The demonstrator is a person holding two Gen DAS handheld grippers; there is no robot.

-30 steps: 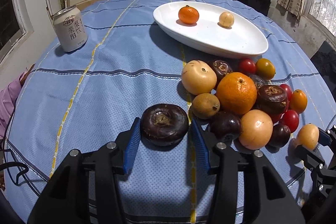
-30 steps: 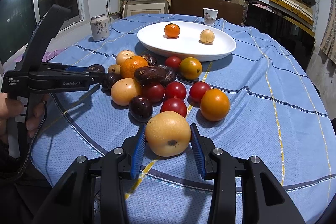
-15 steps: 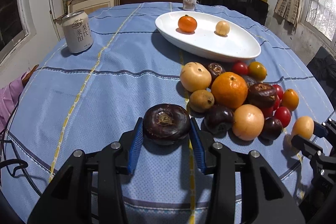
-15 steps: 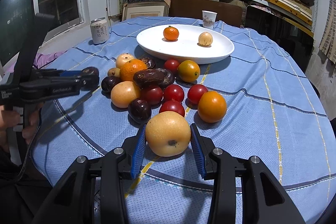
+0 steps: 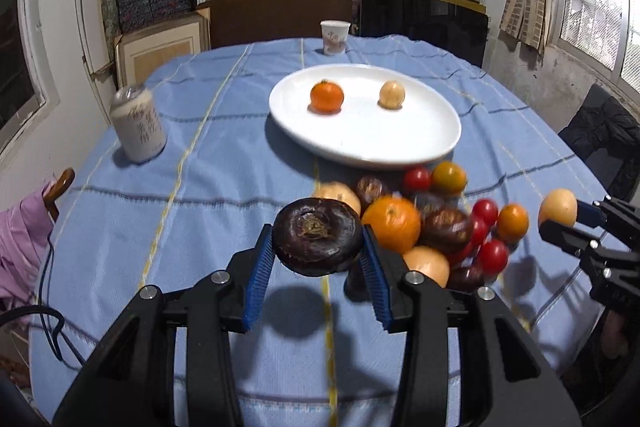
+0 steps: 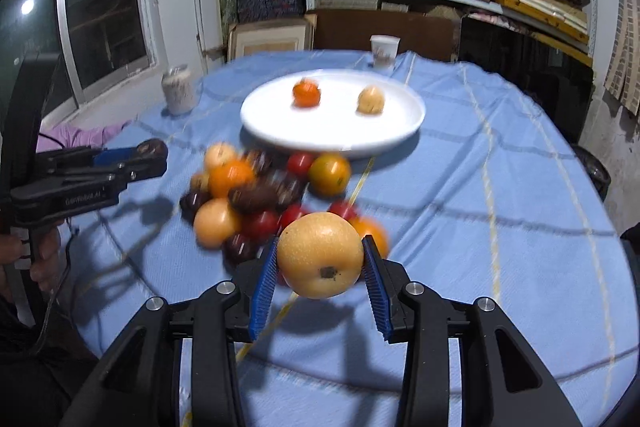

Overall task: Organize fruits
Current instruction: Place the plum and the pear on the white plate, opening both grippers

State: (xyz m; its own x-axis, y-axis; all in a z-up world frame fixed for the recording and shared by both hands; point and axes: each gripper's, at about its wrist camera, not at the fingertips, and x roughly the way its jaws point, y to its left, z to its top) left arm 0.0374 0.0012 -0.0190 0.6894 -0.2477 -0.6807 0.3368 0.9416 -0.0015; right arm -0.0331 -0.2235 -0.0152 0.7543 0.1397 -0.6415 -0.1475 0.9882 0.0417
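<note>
My left gripper [image 5: 318, 247] is shut on a dark purple, flattish fruit [image 5: 318, 237] and holds it above the blue tablecloth; its shadow falls on the cloth below. My right gripper [image 6: 320, 263] is shut on a yellow-brown pear [image 6: 320, 255], also lifted off the table. Behind both lies a pile of fruit [image 5: 432, 223], with an orange [image 5: 392, 225], red tomatoes and dark fruits. Further back sits a white oval plate [image 5: 400, 147] holding a small orange fruit [image 5: 327, 96] and a pale yellow fruit [image 5: 392, 94]. In the left wrist view the right gripper [image 5: 568, 217] shows at the right edge with the pear.
A drink can [image 5: 138, 125] stands at the left of the table and a paper cup [image 5: 335, 37] at its far edge. A dark chair [image 5: 604, 135] is at the right, pink cloth [image 5: 20, 239] at the left. Shelves with boxes fill the back wall.
Both grippers have risen with their fruits, which now hang above the cloth. The left jaws closed onto the dark fruit. The plate and pile sit lower and farther in both views.
</note>
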